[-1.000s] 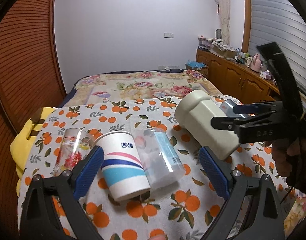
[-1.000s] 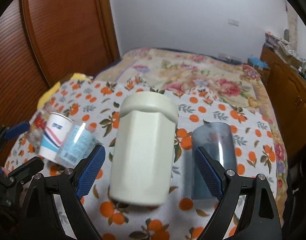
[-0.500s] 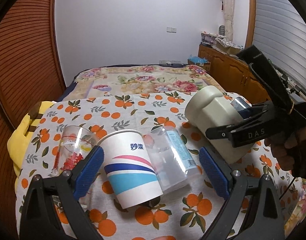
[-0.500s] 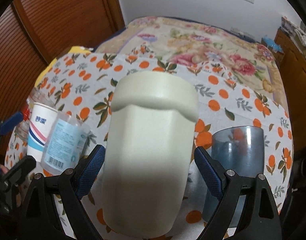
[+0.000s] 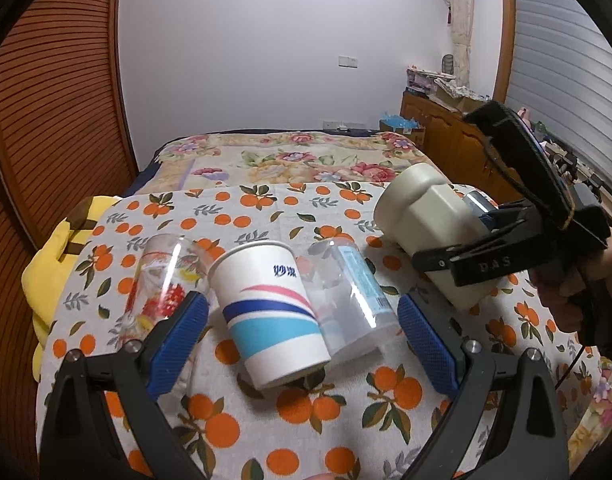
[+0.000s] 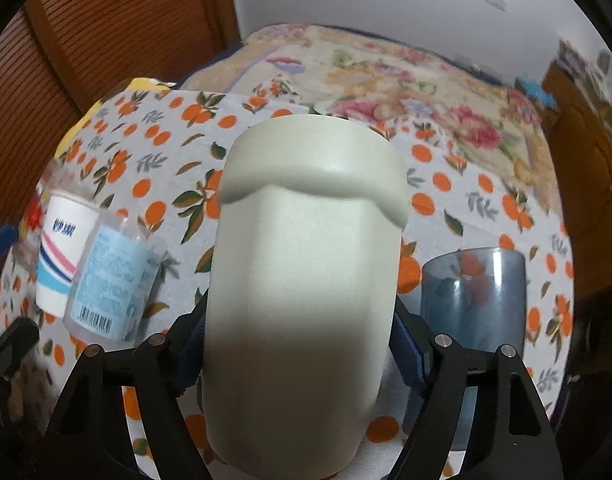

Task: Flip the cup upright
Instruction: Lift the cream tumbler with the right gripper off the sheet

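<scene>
A cream cup point(image 6: 306, 280) with a thick band at its far end lies along my right gripper point(image 6: 302, 356), whose blue pads are shut on its sides. In the left wrist view the cream cup point(image 5: 425, 232) is tilted, lifted off the orange-print tablecloth point(image 5: 266, 216), held by the right gripper point(image 5: 477, 252). My left gripper point(image 5: 302, 336) is open and empty, its fingers on either side of a striped paper cup point(image 5: 270, 316) lying on its side.
A clear plastic cup point(image 5: 349, 300) with a blue label and a printed glass point(image 5: 162, 280) lie beside the paper cup. A blue-grey tumbler point(image 6: 473, 292) stands at the right. A bed point(image 5: 290, 160), wooden cabinets point(image 5: 445, 136) and a yellow bag point(image 5: 54, 256) surround the table.
My right gripper has closed on the cream cup, which now fills its view and sits higher and more tilted. The left gripper has stayed open over the paper cup.
</scene>
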### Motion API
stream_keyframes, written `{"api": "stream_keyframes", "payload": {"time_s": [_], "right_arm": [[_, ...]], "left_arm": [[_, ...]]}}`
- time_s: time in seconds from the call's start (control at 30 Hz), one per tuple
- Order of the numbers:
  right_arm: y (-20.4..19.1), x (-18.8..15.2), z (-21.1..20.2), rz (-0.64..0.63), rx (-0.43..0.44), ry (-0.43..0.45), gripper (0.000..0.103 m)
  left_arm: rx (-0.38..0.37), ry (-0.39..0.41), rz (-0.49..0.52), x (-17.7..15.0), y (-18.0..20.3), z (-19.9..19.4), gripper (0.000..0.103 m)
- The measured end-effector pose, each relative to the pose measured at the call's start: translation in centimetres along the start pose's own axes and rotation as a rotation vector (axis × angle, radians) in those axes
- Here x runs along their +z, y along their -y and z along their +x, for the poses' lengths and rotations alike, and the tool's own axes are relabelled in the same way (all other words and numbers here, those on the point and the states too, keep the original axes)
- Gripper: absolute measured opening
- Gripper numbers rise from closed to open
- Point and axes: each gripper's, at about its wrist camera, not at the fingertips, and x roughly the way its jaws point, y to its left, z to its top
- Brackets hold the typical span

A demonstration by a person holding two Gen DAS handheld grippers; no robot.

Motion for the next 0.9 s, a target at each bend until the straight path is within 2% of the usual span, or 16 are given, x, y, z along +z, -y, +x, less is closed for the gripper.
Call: {"api": "stream_keyframes", "payload": {"time_s": [0.27,0.6,0.9], "right_arm": [[-1.5,-2.6,-3.4,0.01,0.038,0.041,0.079],[-4.9,-8.4,-7.2,0.002,0.097,0.066,0.079],[-7.5,-12.2,-7.3,0.019,0.143,0.063,0.079]], "left_arm": [[0.003,0.039,0.003,-1.0,0.5,-3.1,0.097],[-0.002,0.071,0.009,-3.1,1.7,-7.1,0.097],[0.009,0.053,0.005,-4.9,2.0,-8.3,0.097]]}}
